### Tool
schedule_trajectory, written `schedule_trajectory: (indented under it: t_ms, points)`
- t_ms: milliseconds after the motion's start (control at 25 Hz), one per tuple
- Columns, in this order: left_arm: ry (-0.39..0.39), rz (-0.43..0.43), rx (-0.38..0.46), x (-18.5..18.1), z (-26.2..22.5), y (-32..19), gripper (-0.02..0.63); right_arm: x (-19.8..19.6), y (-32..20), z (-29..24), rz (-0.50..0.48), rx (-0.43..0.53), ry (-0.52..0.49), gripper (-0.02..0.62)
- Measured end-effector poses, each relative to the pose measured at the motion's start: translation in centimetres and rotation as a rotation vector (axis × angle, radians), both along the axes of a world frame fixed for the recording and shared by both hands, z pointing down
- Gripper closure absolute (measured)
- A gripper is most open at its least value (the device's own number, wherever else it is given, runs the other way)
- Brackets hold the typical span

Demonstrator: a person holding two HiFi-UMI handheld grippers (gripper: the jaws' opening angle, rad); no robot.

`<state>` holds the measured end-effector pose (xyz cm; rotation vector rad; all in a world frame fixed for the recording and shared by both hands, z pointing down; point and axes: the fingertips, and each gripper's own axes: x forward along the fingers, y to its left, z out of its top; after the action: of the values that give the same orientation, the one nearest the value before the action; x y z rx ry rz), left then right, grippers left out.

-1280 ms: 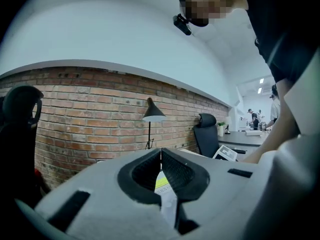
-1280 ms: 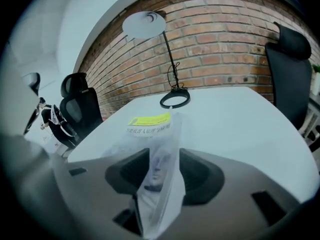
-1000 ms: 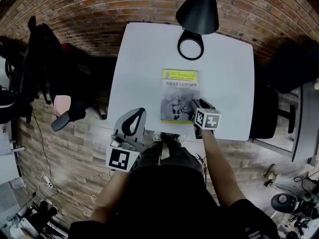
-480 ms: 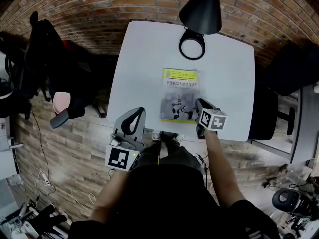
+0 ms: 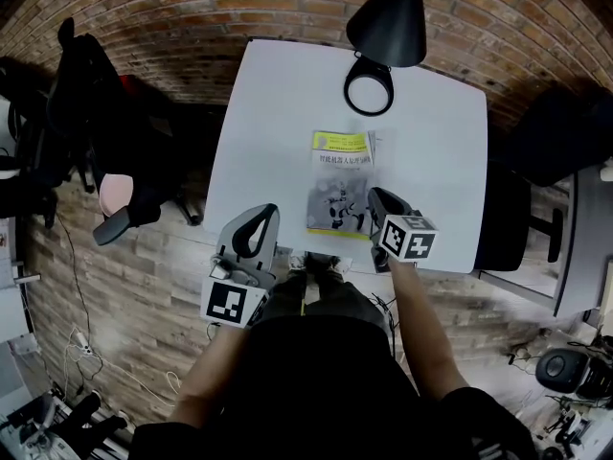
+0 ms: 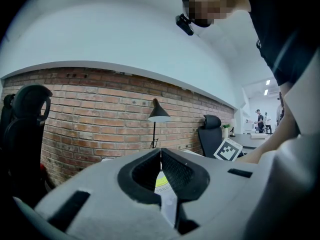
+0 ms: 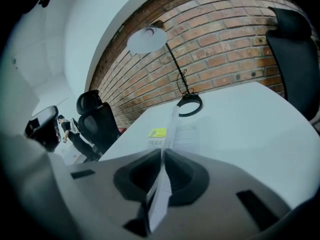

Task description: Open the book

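White table (image 5: 278,113) sat close to a brick wall (image 5: 192,8). Black desk lamp (image 5: 387,22) was at the table's far edge, its ring base (image 5: 368,92) flat on the top and the shade above it. One black office chair (image 5: 91,103) stood left of the table, another dark chair (image 5: 560,132) right. Wood-plank floor (image 5: 124,295) had loose cables (image 5: 81,353) at lower left. Two people (image 6: 260,120) stood far off in the background.

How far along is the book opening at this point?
Done: the right gripper has just been closing its fingers and now pinches the front cover of the book at its right edge. In hand: that edge is raised off the pages, so the book is only partly open. Left: swinging the cover over flat. The left gripper, shut and empty, hangs near the table's front-left corner.
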<state>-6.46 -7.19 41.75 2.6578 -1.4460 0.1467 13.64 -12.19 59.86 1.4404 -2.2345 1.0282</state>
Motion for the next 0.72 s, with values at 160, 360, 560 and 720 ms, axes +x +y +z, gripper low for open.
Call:
schedule_trajectory:
  t_ms: [160, 360, 560, 720]
  points:
    - [0.01, -0.007, 0.005, -0.2, -0.1, 0.0, 0.58, -2.0, 0.3, -1.5, -0.075, 0.047, 0.042, 0.557]
    - [0.025, -0.022, 0.004, -0.8, -0.1, -0.2, 0.58, -4.4, 0.6, -2.4, -0.187, 0.097, 0.125, 0.552]
    - [0.028, -0.024, 0.036, -1.4, -0.2, -0.4, 0.58, -6.3, 0.8, -1.8, -0.289, 0.101, 0.154, 0.534]
    - [0.039, -0.039, -0.003, -1.8, 0.0, -0.3, 0.58, -6.7, 0.3, -1.0, -0.326, 0.095, 0.134, 0.517]
